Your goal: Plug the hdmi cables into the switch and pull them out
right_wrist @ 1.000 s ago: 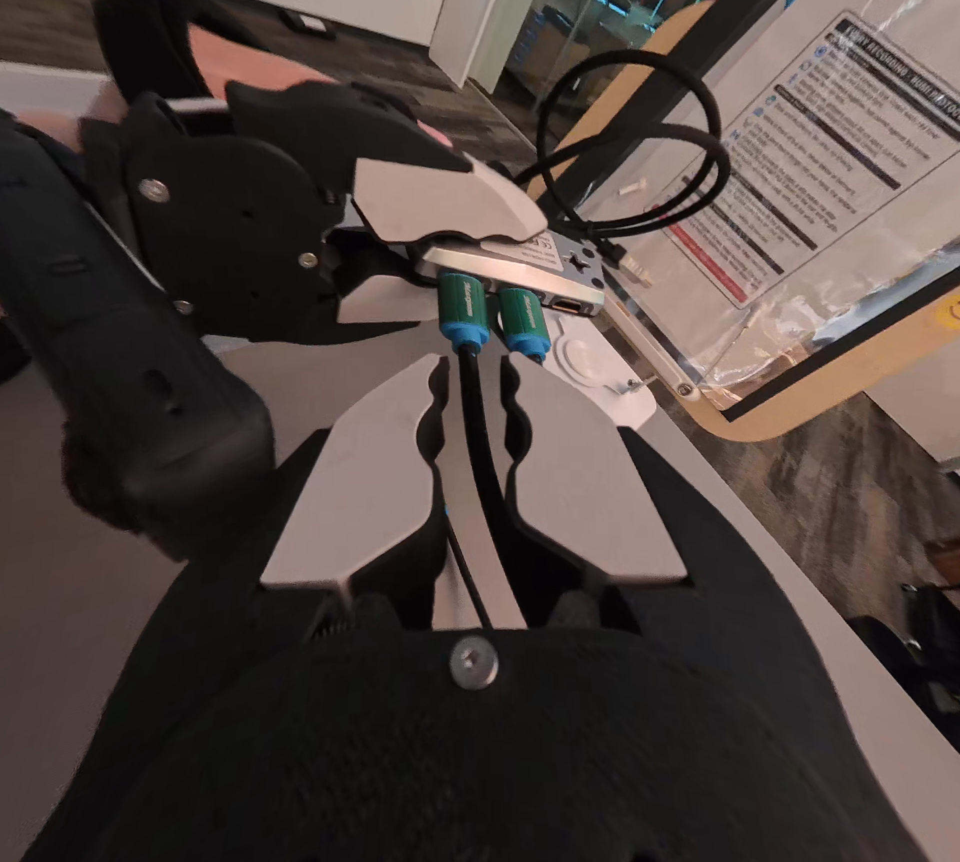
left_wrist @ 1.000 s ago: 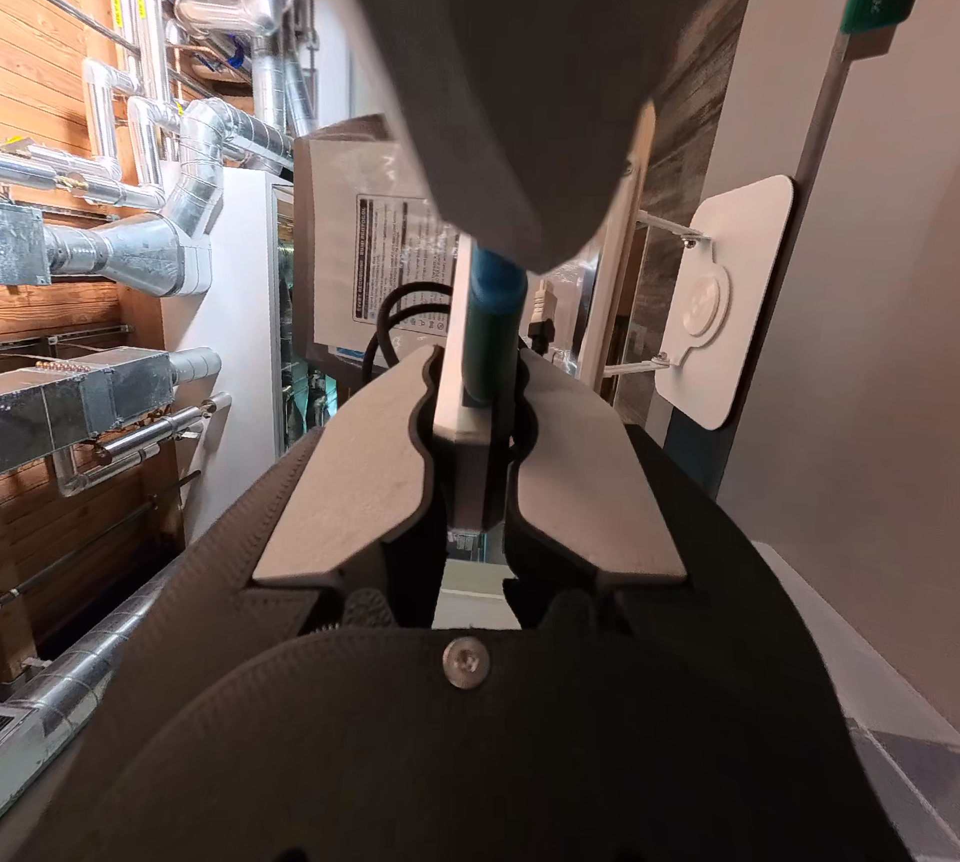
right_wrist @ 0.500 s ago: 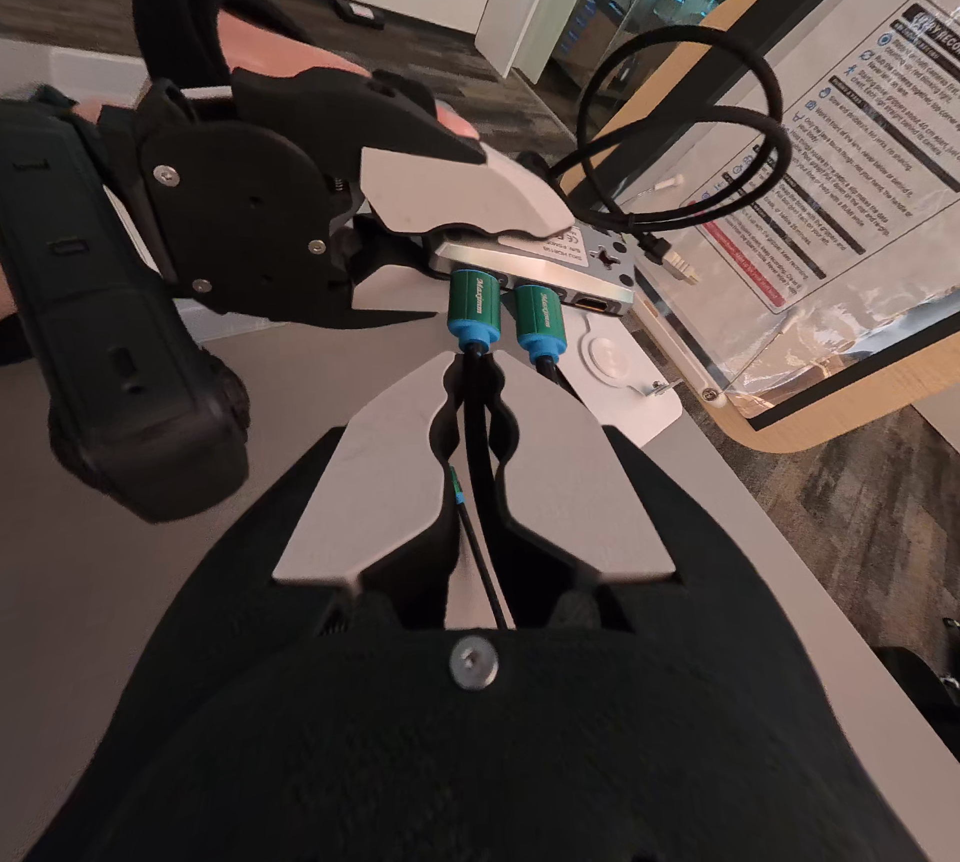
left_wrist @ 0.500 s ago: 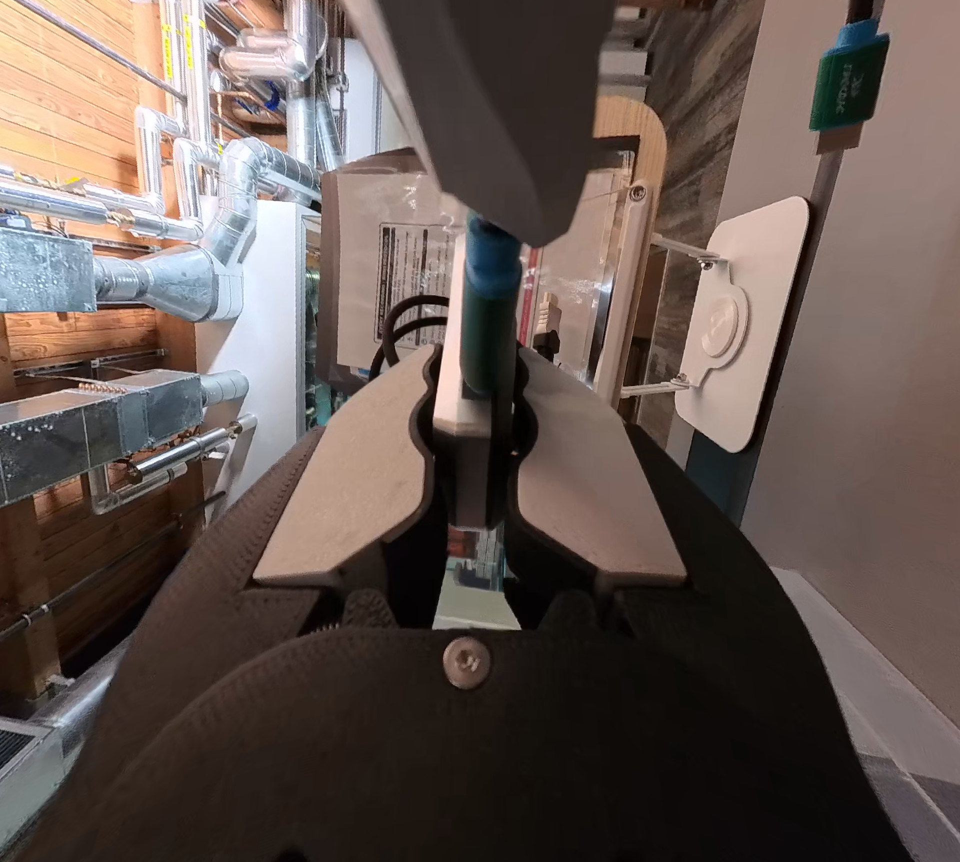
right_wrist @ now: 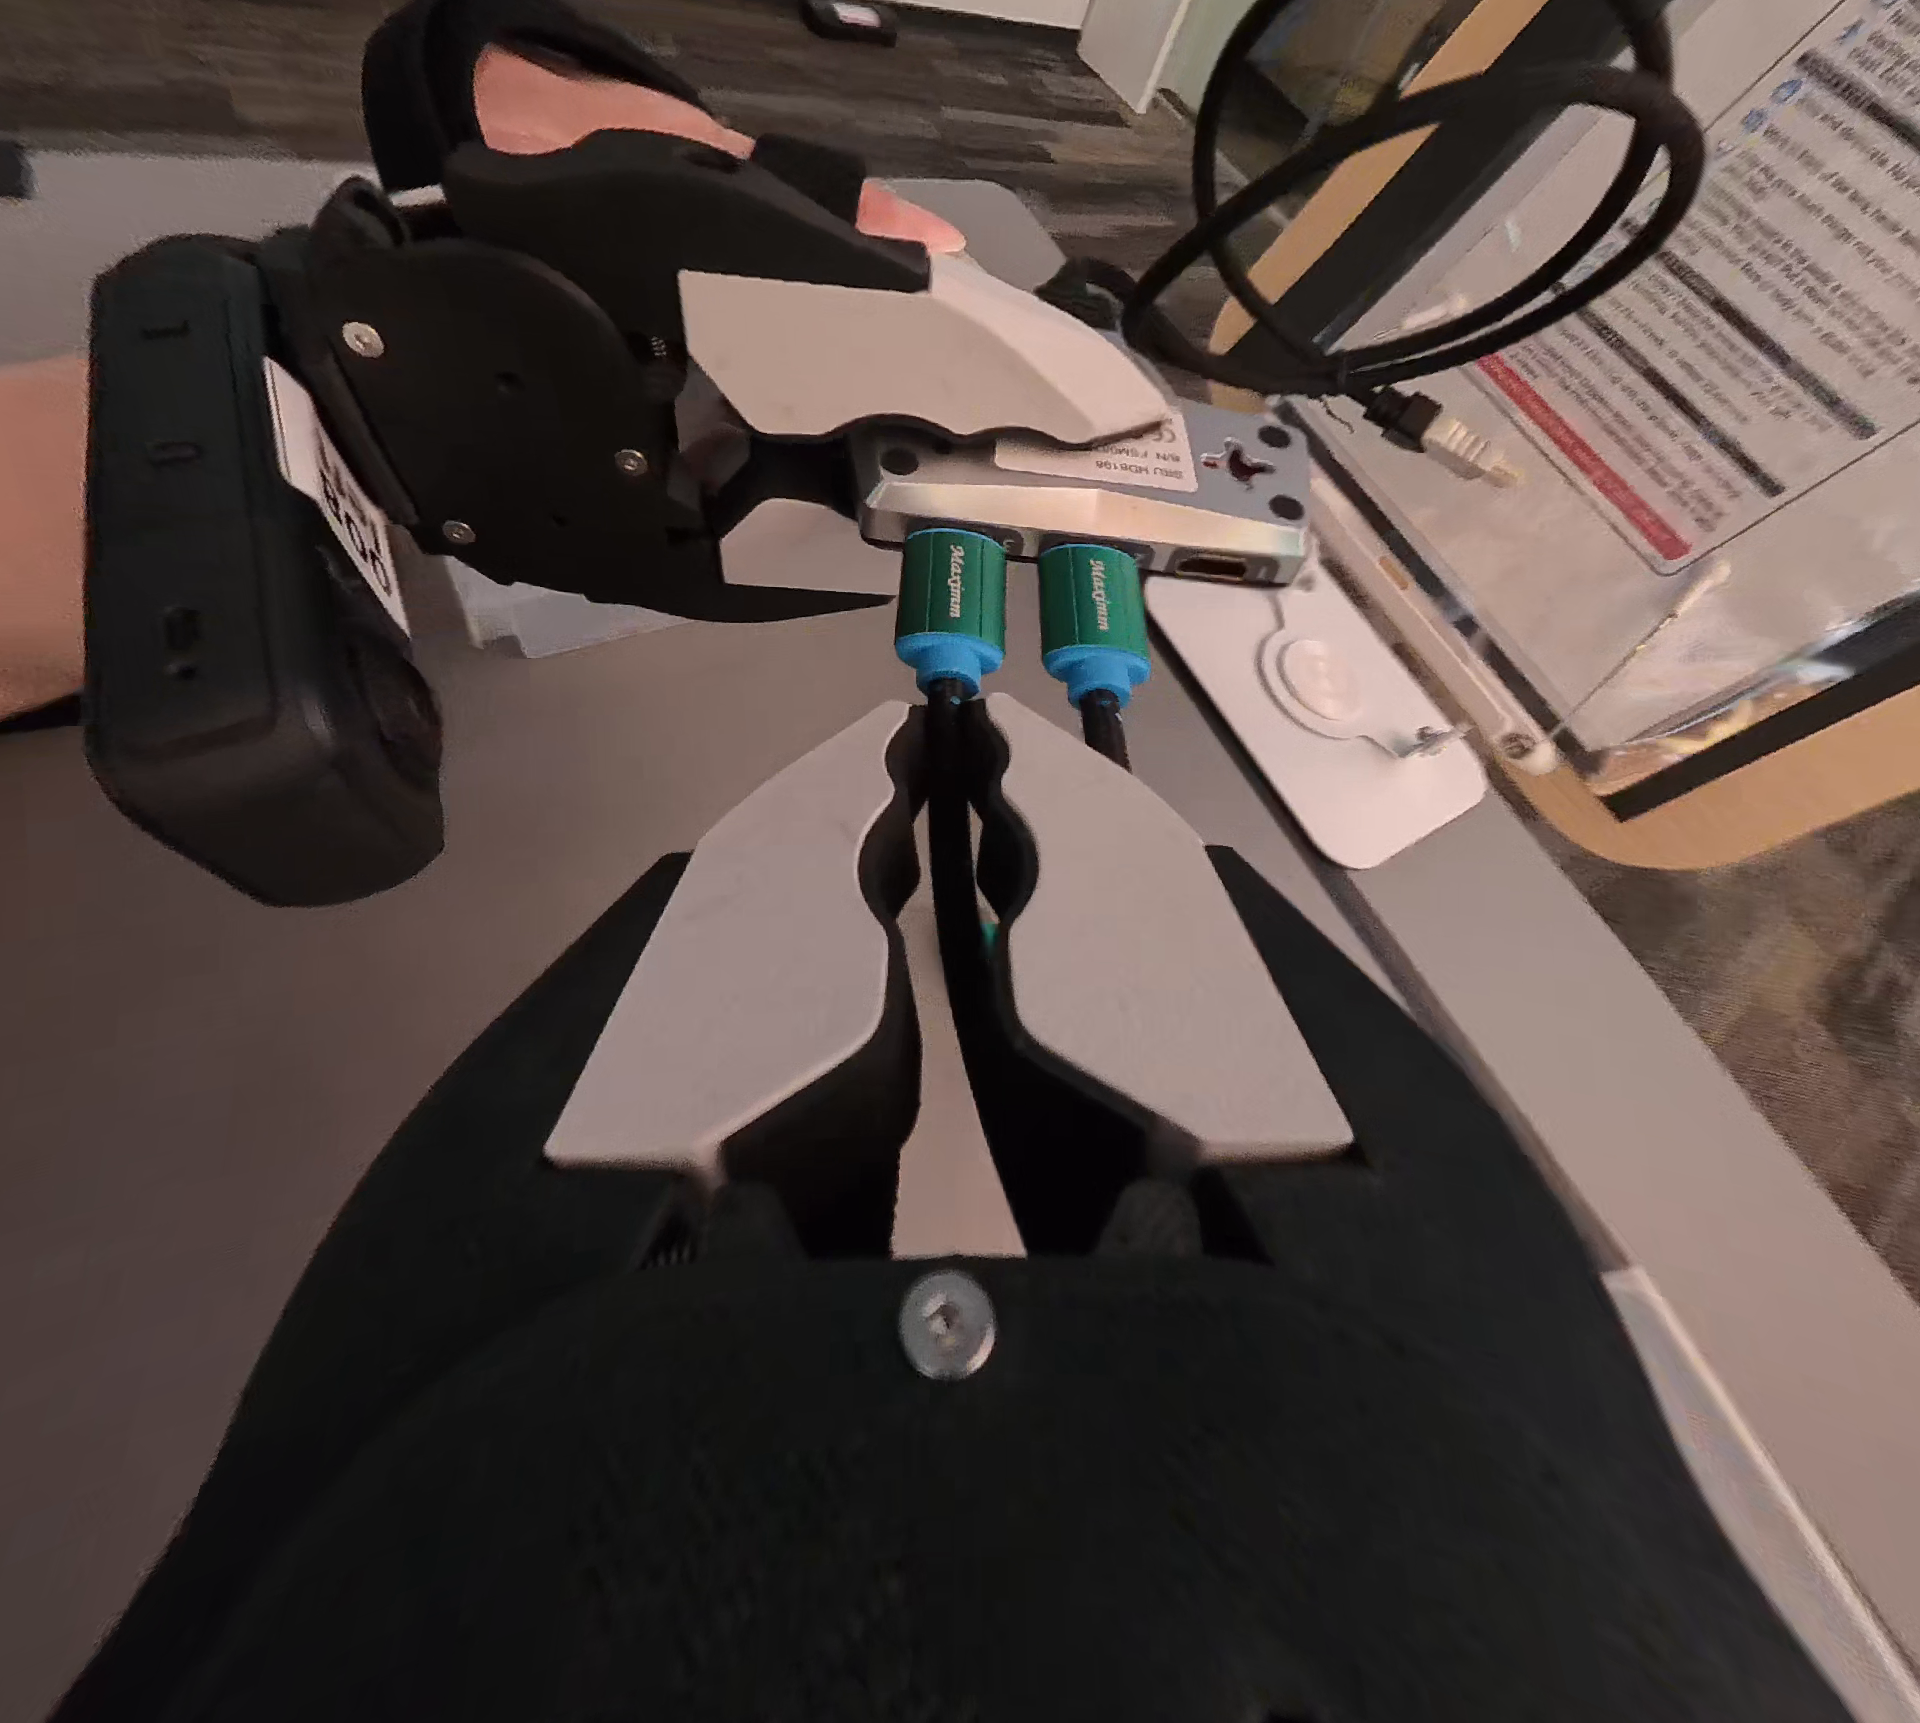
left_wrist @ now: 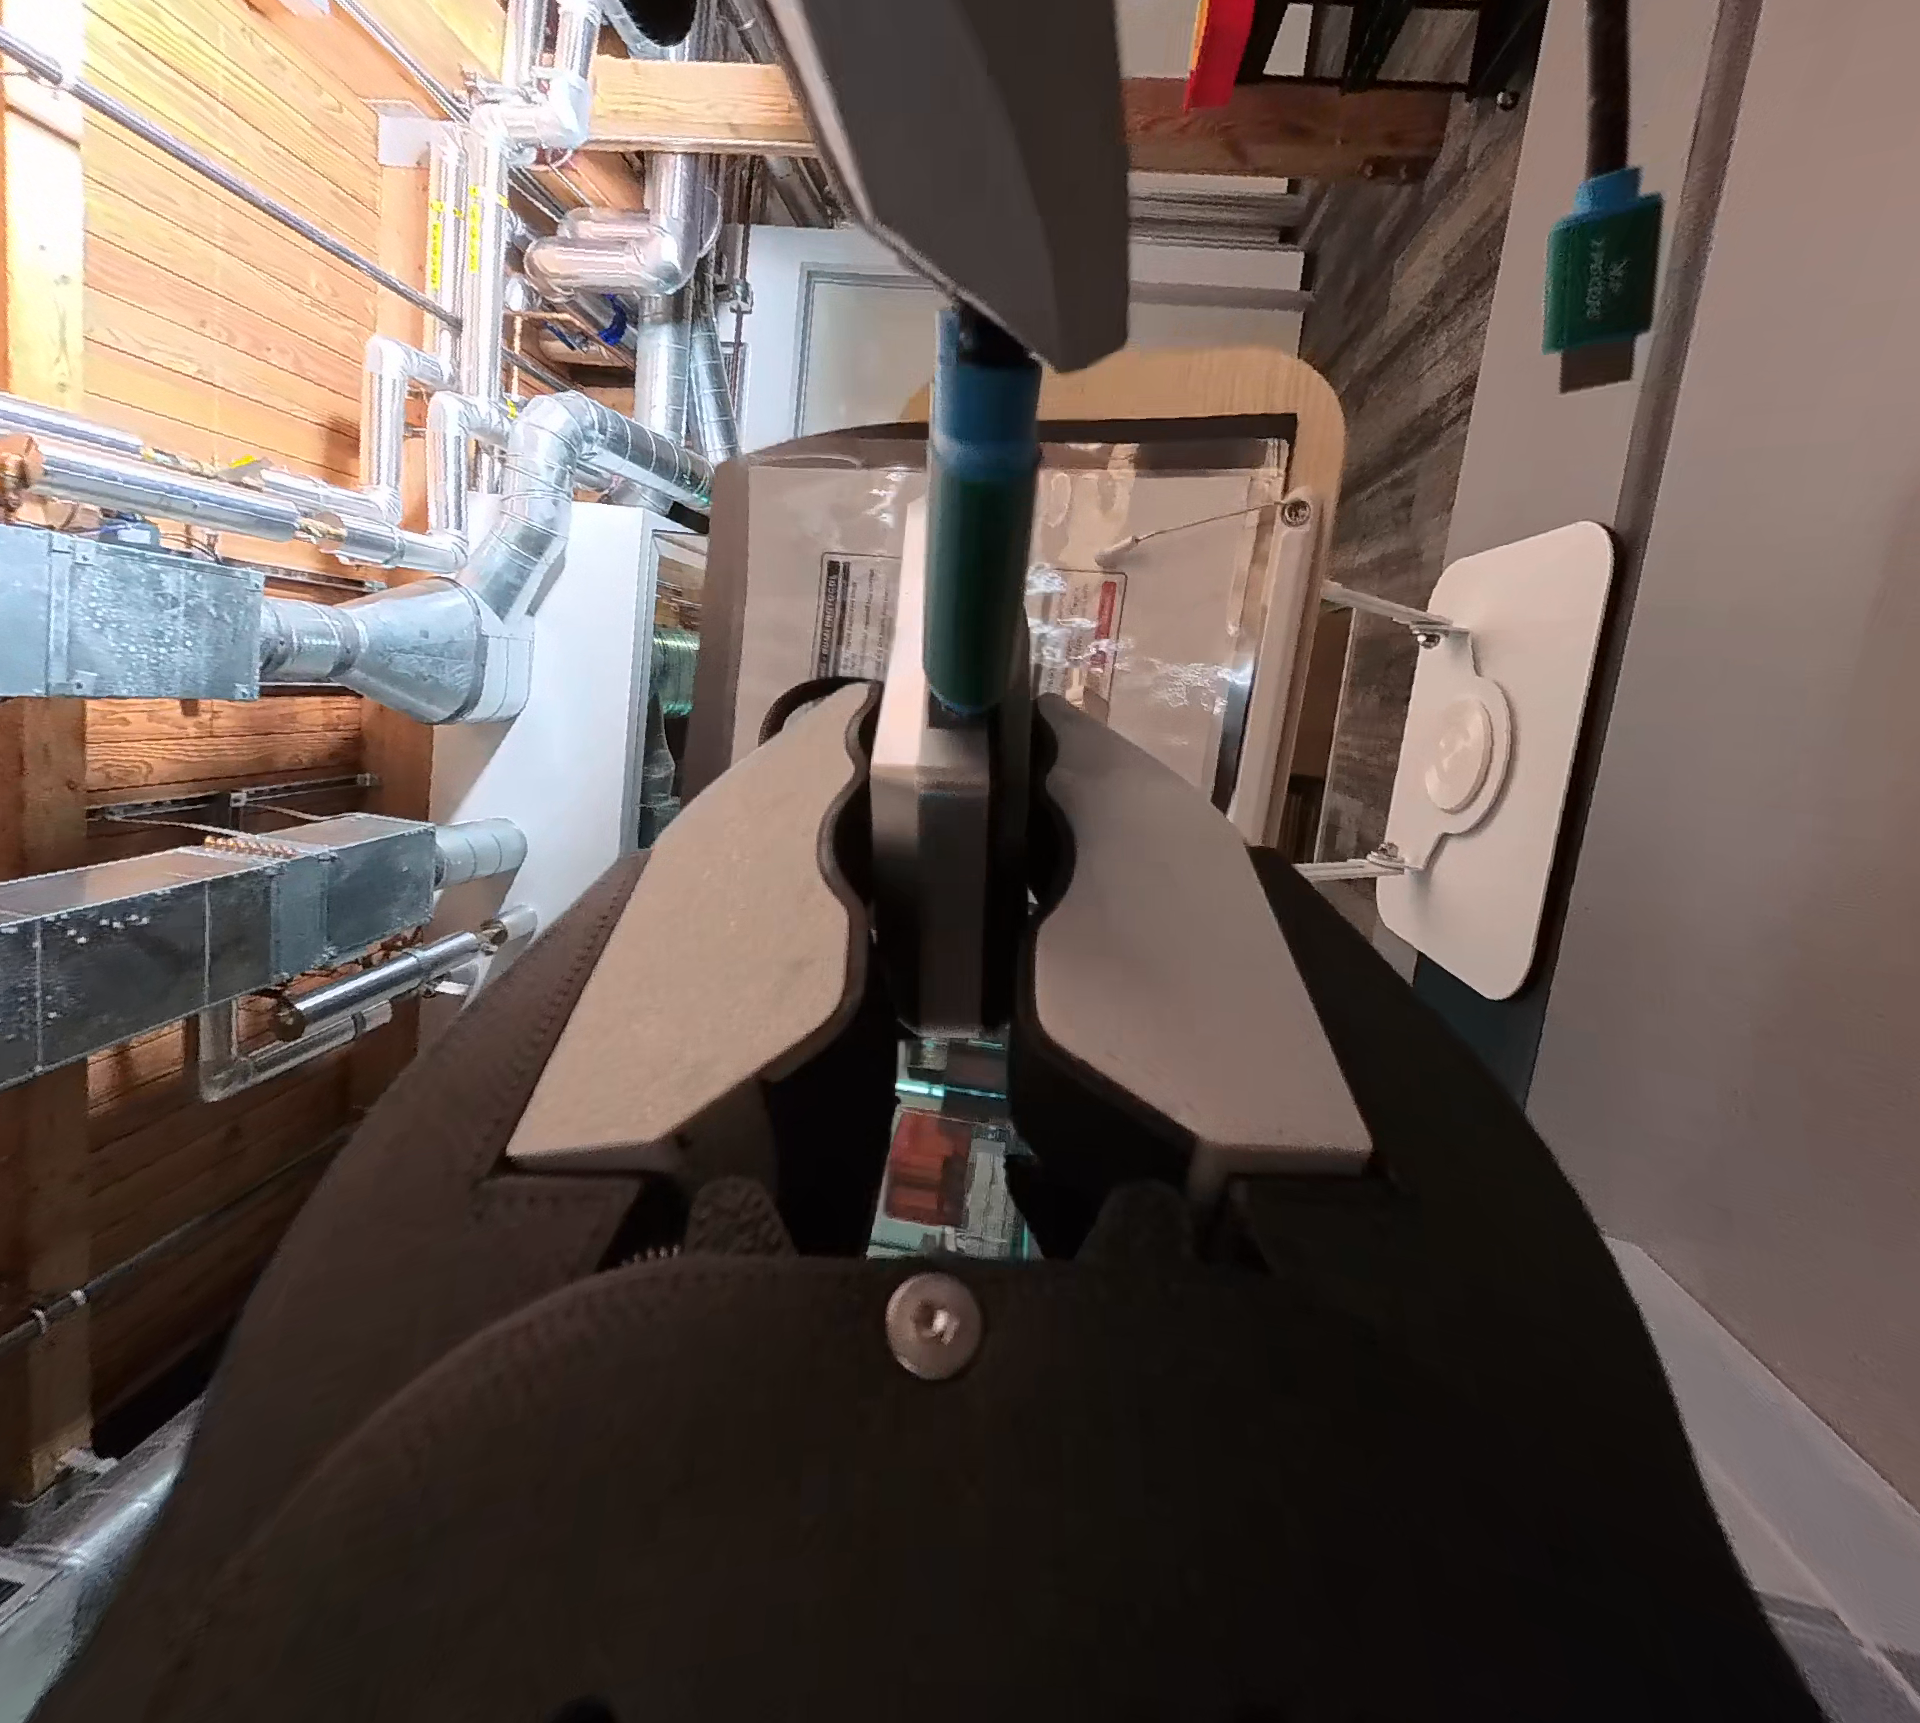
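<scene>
While clamped flat, silver switch (right_wrist: 1081, 499), two green-blue plugs (right_wrist: 951, 603) seated

Two hand-held grippers (right_wrist: 940, 723) (right_wrist: 1049, 478), one silver switch (right_wrist: 1236, 484), two green HDMI plugs (right_wrist: 951, 598) (right_wrist: 1093, 613) in it, one free plug (left_wrist: 1595, 276), one white plate (right_wrist: 1320, 738).

The flat silver switch box (right_wrist: 1091, 497) has a brushed metal shell with a satin sheen and a white paper sticker on top. The two green plug housings (right_wrist: 951, 584) look anodised, with matt blue rubbery collars. The black cables (right_wrist: 951, 790) are braided cloth. The pale grey finger plates (right_wrist: 764, 956) are finely grained matt plastic on textured black printed bodies. The grey tabletop (right_wrist: 260, 1050) is smooth and matt. The ducts (left_wrist: 135, 624) are shiny galvanised metal against varnished wooden planks (left_wrist: 208, 239).
</scene>
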Available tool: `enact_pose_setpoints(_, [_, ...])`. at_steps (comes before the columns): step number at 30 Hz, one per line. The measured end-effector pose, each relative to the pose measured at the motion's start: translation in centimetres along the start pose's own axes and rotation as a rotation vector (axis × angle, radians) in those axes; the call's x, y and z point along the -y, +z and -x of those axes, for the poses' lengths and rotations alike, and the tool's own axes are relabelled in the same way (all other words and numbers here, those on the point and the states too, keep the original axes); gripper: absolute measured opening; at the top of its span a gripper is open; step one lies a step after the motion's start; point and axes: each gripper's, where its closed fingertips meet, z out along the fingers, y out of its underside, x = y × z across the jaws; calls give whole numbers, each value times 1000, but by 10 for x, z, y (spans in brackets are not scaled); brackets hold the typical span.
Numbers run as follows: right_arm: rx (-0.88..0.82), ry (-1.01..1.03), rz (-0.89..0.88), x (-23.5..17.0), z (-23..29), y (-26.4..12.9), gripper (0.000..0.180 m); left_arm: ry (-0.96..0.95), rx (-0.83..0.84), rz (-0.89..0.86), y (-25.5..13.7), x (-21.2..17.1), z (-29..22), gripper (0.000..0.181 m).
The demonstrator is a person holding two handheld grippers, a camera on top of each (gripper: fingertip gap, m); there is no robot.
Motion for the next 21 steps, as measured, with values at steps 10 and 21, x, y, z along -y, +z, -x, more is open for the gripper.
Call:
enact_pose_setpoints(10, [38, -3, 23, -5, -1, -11, 8, -18, -32, -38, -2, 13, -3, 23])
enact_pose_setpoints(21, [43, 41, 69, -10, 1, -25, 8, -36, -34, -66, -3, 28, -4, 23])
